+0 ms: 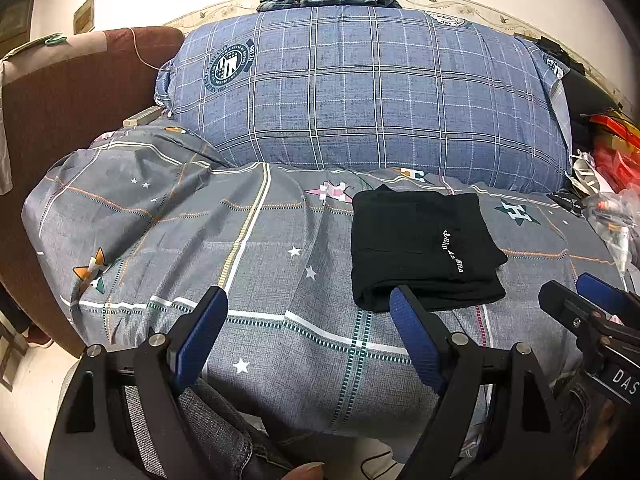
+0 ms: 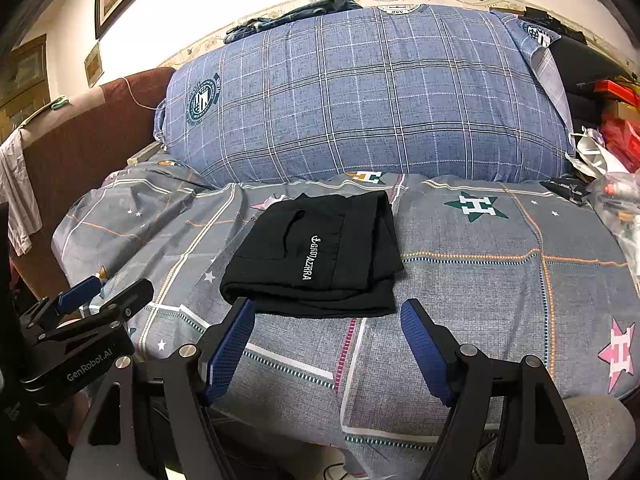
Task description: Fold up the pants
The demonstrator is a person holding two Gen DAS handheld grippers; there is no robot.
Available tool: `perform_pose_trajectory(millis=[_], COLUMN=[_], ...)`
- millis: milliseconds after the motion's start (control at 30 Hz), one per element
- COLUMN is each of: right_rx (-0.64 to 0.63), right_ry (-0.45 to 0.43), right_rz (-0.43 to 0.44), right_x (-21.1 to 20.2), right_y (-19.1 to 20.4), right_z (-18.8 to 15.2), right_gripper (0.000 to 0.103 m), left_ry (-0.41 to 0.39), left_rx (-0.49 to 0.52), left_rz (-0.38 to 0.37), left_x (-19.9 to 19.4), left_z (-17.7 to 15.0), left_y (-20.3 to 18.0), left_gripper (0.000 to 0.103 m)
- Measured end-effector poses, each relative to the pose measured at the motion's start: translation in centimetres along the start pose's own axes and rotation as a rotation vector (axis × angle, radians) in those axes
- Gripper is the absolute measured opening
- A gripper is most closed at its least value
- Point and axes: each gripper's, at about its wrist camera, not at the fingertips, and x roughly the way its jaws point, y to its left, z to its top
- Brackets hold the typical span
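two grippers hover at the near edge of the bed, both spread wide and holding nothing: the left gripper [image 1: 308,300] sits left of the garment, its right finger tip just overlapping the near hem in its own view, and the right gripper [image 2: 328,312] faces the bundle almost squarely, its fingers flanking the near edge without clearly touching it. just beyond them the black pants [image 2: 316,256] lie on the grey star-print bedsheet [image 2: 480,280], already folded into a compact, roughly square stack with white lettering on top and a pocket seam showing. the near-left corner looks like a rounded fold, while loose layered edges show along the right side and near hem. the fabric appears soft, light and limp, so it should sag and slide apart if lifted by one layer; a safer hold seems to be pinching through all layers at the near hem corners, or at the folded left edge. the sheet underneath is wrinkled and may drag along. behind the pants a large blue plaid pillow [image 2: 360,96] leans against the wall, with clutter at the far right.
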Motion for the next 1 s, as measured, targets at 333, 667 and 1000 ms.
perform_pose_trajectory(millis=[333,667,1000], right_rx=[0.002,0.001,0.001], right_ry=[0.0,0.001,0.001], right_rz=[0.001,0.001,0.0], right_x=[-0.02,0.01,-0.02], right_y=[0.0,-0.04,0.03], right_z=[0.07,0.07,0.08], right_gripper=[0.077,0.077,0.077], left_ry=[0.004,0.006,0.009], left_rx=[0.007,0.009,0.012], left_rz=[-0.001,-0.001,-0.006], left_x=[0.06,0.09,0.26], left_z=[0.0,0.01,-0.05], left_y=[-0.17,-0.26,-0.32], left_gripper=[0.084,0.084,0.084])
